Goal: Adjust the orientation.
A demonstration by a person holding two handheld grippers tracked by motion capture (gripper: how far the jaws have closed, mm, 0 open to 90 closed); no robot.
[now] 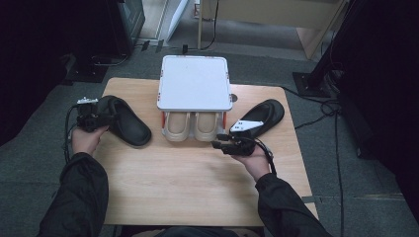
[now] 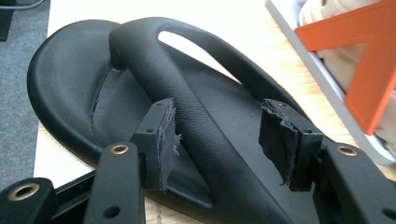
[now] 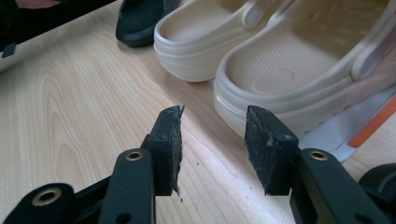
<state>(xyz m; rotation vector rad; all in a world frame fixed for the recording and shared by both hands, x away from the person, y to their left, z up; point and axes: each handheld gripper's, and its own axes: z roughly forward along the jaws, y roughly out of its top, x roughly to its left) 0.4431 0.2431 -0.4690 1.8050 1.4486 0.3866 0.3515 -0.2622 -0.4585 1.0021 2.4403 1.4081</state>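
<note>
A black slipper (image 1: 129, 123) lies on the left of the wooden table (image 1: 197, 182), toe toward the table's middle. My left gripper (image 1: 102, 118) is at its heel end, open, with the slipper's strap (image 2: 154, 60) running between the pads (image 2: 166, 140); the right pad stands clear of the strap. In the left gripper view the gripper (image 2: 219, 140) sits over the sole (image 2: 70, 84). A second black slipper (image 1: 267, 114) lies at the right. My right gripper (image 1: 221, 143) (image 3: 212, 140) is open and empty, pointing at the heel of the nearer cream clog (image 3: 289, 65).
Two cream clogs (image 1: 190, 126) stand side by side under a white raised rack (image 1: 194, 81) with orange legs (image 2: 369, 79) at the table's back middle. The other clog (image 3: 201, 37) and the left slipper's toe (image 3: 140, 18) lie beyond the right gripper. Grey carpet and cables surround the table.
</note>
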